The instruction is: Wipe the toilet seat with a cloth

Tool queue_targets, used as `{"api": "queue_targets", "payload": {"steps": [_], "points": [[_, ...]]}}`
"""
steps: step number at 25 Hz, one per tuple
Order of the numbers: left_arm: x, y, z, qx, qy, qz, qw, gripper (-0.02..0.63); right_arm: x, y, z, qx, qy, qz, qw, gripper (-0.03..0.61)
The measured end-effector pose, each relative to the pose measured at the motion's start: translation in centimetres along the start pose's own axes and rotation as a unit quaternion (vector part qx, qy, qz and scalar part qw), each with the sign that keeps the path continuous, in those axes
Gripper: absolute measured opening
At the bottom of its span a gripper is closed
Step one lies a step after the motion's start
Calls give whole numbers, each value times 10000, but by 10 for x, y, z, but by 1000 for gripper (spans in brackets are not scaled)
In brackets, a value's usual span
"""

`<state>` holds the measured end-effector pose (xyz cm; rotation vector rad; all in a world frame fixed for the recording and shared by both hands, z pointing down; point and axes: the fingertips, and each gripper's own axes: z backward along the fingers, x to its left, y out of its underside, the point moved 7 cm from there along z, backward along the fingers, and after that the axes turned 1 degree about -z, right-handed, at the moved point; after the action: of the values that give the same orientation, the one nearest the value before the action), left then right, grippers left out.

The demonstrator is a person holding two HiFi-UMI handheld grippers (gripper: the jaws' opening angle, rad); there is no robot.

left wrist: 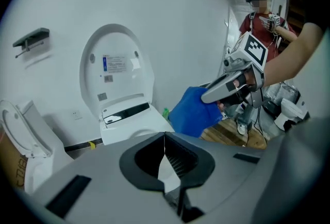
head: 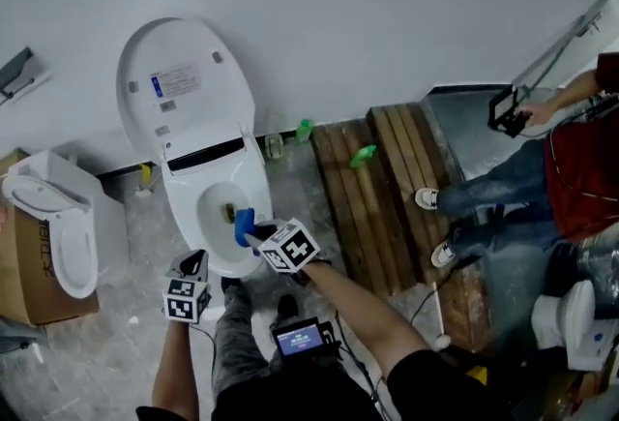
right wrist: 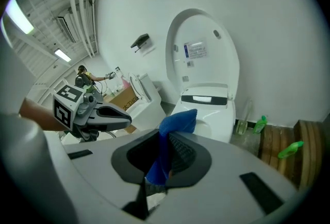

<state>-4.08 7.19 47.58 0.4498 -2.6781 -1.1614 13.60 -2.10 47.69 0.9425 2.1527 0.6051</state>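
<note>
Grey floor (head: 135, 255) bears a white toilet (head: 179, 187); a wooden pallet (head: 382, 196) beside it; a cardboard box (head: 19, 284).

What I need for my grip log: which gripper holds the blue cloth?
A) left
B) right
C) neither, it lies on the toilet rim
B: in the right gripper view the blue cloth is clamped between the jaws of the right gripper; the left gripper is shut on nothing.

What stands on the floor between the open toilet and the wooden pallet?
Two bottles: a clear bottle and a green bottle. The head view shows them between the toilet and the pallet.
</note>
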Motion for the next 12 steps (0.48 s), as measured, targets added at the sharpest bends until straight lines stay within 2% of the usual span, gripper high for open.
{"api": "queue_targets", "payload": {"steps": [6, 9, 12], "points": [[-26, -19, 60, -158, -156, 277, 9994, 12, 42, -10, 70, -185, 19, 189, 9996, 44], [-32, -34, 76, -212, -267, 223, 9992, 12, 48, -18, 93, -227, 100, 552, 9982, 44], [-40, -40, 93, -251, -367, 216, 9988, 12, 52, -18, 110, -342, 92, 617, 9975, 44]]}}
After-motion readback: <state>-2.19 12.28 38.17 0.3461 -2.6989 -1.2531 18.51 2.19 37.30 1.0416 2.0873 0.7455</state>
